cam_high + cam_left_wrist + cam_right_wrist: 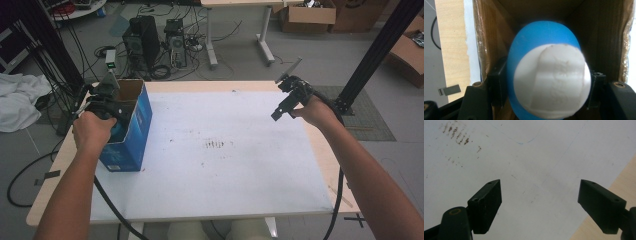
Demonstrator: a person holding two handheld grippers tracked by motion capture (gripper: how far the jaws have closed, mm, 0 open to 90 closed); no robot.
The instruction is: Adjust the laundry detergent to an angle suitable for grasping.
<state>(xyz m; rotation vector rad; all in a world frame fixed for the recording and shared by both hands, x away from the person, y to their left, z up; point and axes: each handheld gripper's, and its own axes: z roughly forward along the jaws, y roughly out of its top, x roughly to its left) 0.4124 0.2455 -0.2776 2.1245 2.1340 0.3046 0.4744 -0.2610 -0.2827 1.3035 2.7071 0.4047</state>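
While our left gripper (544,100) clamps a blue-and-white rounded plastic object (549,75) inside the open blue cardboard box (131,127) at left, probably depositing it, our right gripper (539,202) hangs wide open and empty.

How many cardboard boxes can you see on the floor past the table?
3: a open box at top centre-right, a second box just right of it, and a third at the right edge. More may be hidden outside the high view.

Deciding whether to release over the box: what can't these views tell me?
- Box floor: high view, hidden by walls and left gripper.
- Blue-and-white object: left gripper view, lower part cut off, too close to identify.
- Right gripper: open above the sheet, height unreadable.
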